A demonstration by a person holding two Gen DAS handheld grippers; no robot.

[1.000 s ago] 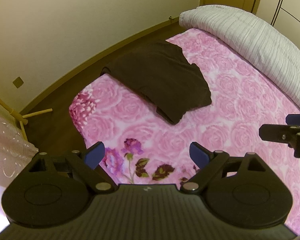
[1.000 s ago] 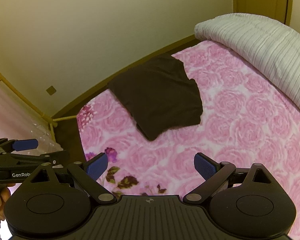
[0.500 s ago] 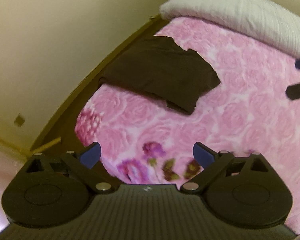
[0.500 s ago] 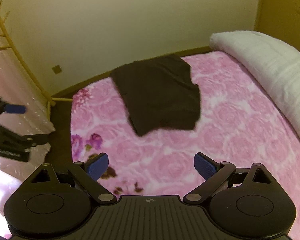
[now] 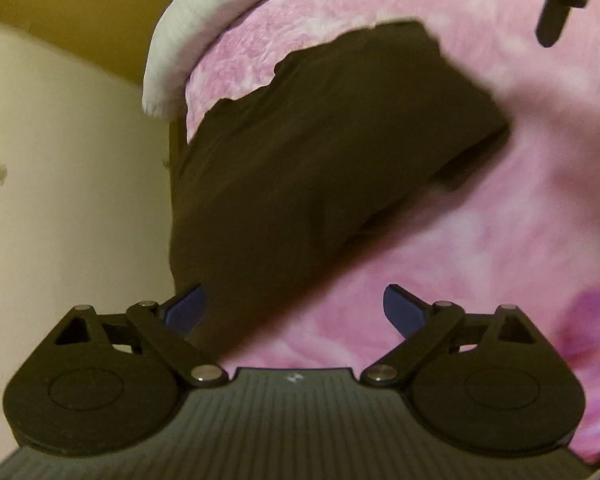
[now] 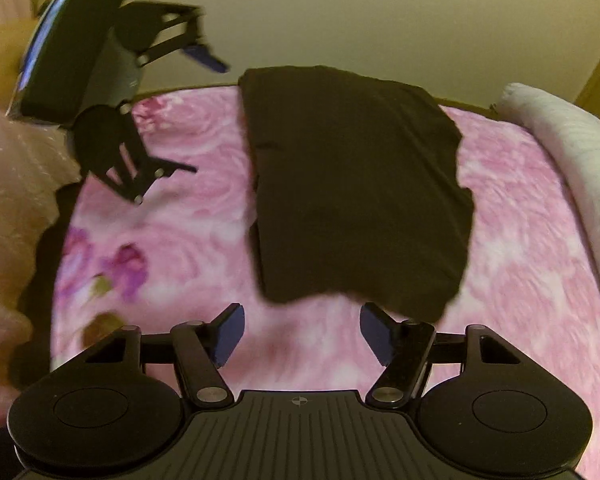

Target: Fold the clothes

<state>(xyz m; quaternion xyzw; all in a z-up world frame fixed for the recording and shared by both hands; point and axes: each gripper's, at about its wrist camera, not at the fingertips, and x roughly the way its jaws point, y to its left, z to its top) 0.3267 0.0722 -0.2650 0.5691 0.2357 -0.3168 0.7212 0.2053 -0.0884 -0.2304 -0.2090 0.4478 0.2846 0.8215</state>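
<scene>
A folded dark brown garment (image 5: 320,160) lies flat on the pink rose-patterned bed cover (image 5: 520,220). It also shows in the right wrist view (image 6: 356,200). My left gripper (image 5: 296,308) is open and empty, close above the garment's near left corner. In the right wrist view the left gripper (image 6: 196,108) hovers at the garment's left side. My right gripper (image 6: 300,334) is open and empty, just short of the garment's near edge. Both views are blurred by motion.
A rolled white-grey duvet (image 6: 572,152) lies along the bed's right side and shows in the left wrist view (image 5: 204,12). A cream wall (image 6: 340,12) stands behind the bed. The bed's left edge (image 6: 60,248) drops to dark floor.
Both grippers have swung in close to the garment, the left to its left side and the right to its near edge. The right jaws stand a little narrower. The garment has not moved.
</scene>
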